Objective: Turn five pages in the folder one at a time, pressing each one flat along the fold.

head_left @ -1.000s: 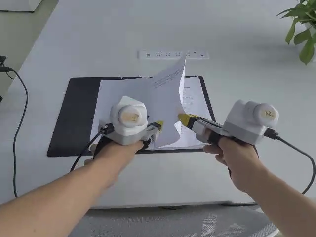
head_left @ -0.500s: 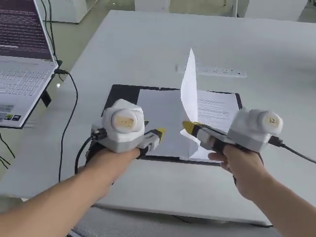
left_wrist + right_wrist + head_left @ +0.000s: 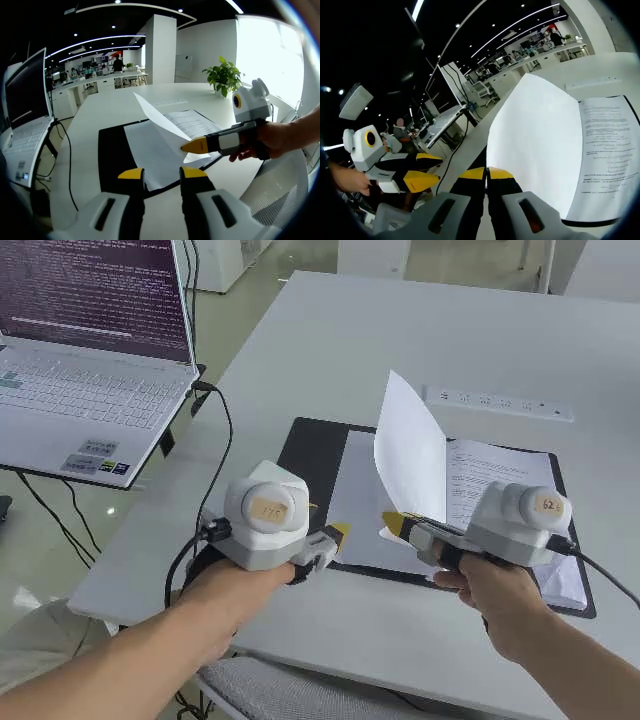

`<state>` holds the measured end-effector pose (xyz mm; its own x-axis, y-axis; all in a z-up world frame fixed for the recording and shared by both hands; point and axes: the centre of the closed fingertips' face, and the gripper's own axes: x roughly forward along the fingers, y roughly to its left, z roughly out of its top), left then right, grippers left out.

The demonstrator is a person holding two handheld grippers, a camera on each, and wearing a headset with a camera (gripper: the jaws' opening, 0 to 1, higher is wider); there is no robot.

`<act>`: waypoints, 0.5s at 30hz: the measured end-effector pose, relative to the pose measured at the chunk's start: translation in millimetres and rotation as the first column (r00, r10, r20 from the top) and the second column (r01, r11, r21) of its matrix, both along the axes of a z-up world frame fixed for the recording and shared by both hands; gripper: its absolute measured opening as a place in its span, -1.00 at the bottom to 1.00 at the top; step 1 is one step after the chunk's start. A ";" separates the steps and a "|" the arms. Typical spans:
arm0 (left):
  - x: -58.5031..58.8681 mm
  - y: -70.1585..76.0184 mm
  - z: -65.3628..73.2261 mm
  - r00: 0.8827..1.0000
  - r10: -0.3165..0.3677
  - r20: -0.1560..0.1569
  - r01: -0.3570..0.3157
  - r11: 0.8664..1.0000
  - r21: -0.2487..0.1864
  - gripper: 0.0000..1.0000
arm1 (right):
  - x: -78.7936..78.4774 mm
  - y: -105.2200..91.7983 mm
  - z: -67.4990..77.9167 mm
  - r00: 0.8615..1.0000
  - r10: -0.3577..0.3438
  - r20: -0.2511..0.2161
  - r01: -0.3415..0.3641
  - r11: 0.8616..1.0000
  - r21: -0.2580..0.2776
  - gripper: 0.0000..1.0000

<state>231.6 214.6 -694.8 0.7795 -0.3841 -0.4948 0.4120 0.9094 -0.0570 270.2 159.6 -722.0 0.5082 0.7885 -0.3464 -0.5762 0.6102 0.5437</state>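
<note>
The black folder (image 3: 310,445) lies open on the white table, printed sheet (image 3: 495,475) on its right half. One page (image 3: 410,455) stands lifted and leans over the left half. My right gripper (image 3: 393,525) is shut on that page's lower edge. In the right gripper view the jaws (image 3: 486,174) meet on the blank sheet (image 3: 535,145), beside the printed page (image 3: 607,145). My left gripper (image 3: 330,537) hovers open at the folder's front edge, nothing between its jaws (image 3: 162,173). The left gripper view has the raised page (image 3: 160,122) and the folder (image 3: 110,150) ahead.
An open laptop (image 3: 80,350) sits at the left on a lower desk, its cable (image 3: 215,440) running down beside the table. A white power strip (image 3: 500,402) lies behind the folder. A potted plant (image 3: 222,75) stands far across the table.
The head camera has swung left, bringing the laptop in. The right gripper has kept its hold and carried the page from upright over the fold toward the left half. The left gripper stays open.
</note>
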 end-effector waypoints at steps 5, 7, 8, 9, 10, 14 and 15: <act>-6.1 11.5 -10.7 1.000 -0.005 -0.023 0.005 1.000 0.010 -0.49 | 0.0 16.0 -21.4 0.999 0.023 -0.034 -0.024 0.999 -0.044 -1.00; -8.1 14.0 -12.4 1.000 -0.004 -0.028 0.004 1.000 0.010 -0.50 | -0.2 20.0 -27.0 0.998 0.021 -0.059 -0.024 0.999 -0.044 -1.00; -8.5 15.8 -14.7 0.999 -0.003 -0.032 0.003 1.000 0.009 -0.51 | 0.3 23.3 -29.4 0.998 0.022 -0.064 -0.024 0.999 -0.043 -1.00; -8.8 16.8 -16.6 0.999 -0.002 -0.036 0.003 1.000 0.009 -0.52 | 0.1 25.5 -31.3 0.998 0.026 -0.065 -0.029 0.999 -0.046 -1.00; -9.3 18.1 -19.8 0.999 -0.003 -0.043 0.004 1.000 0.009 -0.53 | -0.8 28.7 -36.4 0.996 0.035 -0.076 -0.040 0.997 -0.060 -1.00; -9.7 22.7 -27.7 0.998 -0.002 -0.061 0.003 1.000 0.006 -0.55 | 0.7 36.7 -51.3 0.993 0.042 -0.110 -0.051 0.995 -0.082 -1.00; -9.5 23.7 -28.6 0.998 -0.001 -0.061 0.001 1.000 0.005 -0.56 | 0.4 37.9 -54.6 0.991 0.042 -0.124 -0.052 0.995 -0.086 -1.00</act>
